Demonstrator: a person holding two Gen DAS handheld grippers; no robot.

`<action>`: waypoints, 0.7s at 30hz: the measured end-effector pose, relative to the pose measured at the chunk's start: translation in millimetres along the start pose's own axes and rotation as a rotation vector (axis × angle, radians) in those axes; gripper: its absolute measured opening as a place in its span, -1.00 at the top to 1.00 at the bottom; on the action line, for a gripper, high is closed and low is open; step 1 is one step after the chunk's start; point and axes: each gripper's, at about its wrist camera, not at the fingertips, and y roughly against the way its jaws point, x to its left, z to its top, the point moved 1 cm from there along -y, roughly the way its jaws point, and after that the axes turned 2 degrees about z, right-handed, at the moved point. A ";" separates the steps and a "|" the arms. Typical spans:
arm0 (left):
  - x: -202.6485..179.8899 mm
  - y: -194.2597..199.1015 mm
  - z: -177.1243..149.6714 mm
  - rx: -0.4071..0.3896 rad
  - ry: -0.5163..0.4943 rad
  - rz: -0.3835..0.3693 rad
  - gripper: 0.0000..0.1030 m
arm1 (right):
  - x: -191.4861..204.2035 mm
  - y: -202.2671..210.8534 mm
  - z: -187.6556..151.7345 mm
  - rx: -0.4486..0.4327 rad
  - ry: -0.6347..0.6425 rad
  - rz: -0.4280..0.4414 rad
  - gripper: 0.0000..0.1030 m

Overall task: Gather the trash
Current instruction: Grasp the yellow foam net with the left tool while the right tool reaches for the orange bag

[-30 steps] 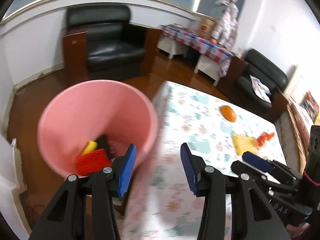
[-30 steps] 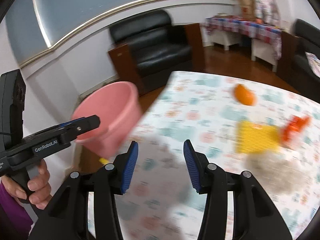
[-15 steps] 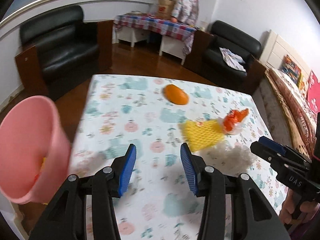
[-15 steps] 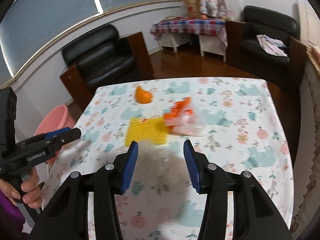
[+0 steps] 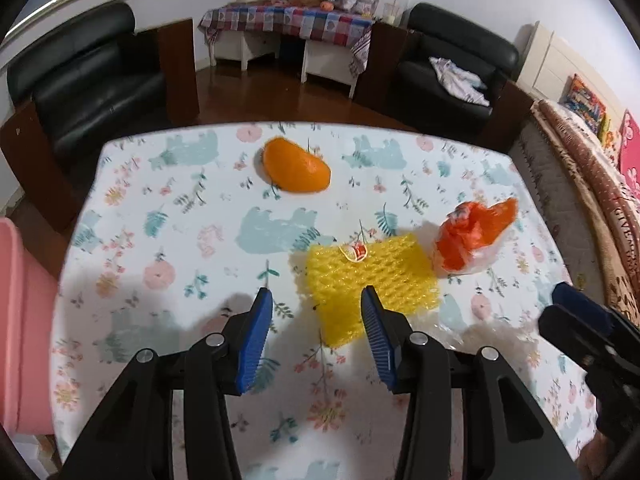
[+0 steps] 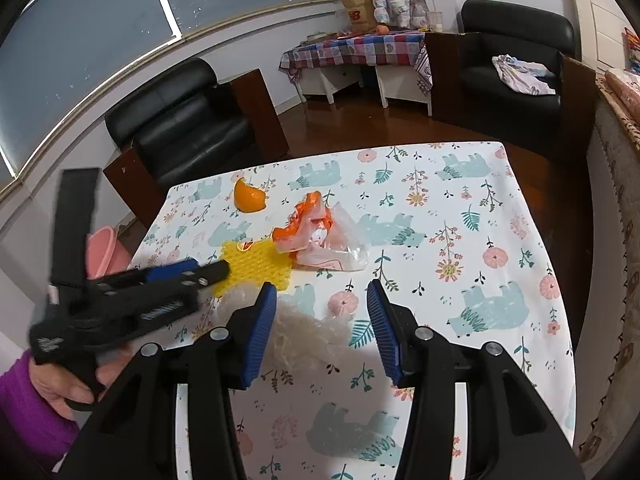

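Note:
On the flower-and-bear tablecloth lie an orange peel, a yellow foam net, a crumpled orange-and-clear plastic bag and a whitish fluffy clump. My left gripper hovers open and empty at the net's near edge. My right gripper is open above the clump, its pads not touching it. The pink bucket stands off the table's left side.
Black armchairs and a low table with a checked cloth stand beyond the table. A patterned blanket lies along the right side. A hand in a purple sleeve holds the left gripper.
Both grippers have swung away from the pink bucket and over the table. The left one now hangs by the yellow net, the right one over the whitish clump. Both jaws kept the same width.

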 end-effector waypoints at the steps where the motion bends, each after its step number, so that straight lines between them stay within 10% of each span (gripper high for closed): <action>1: -2.1 -2.8 -0.9 0.007 0.002 -0.015 0.12 | 0.8 0.8 0.6 -0.004 0.000 0.002 0.07; 8: -18.7 -0.6 -9.2 -0.028 -0.044 -0.003 0.89 | 9.8 2.0 8.7 -0.023 0.015 0.005 0.07; 21: 28.5 50.5 -24.8 -0.086 0.059 -0.024 0.92 | 20.7 -31.4 38.9 -0.030 -0.023 -0.046 0.07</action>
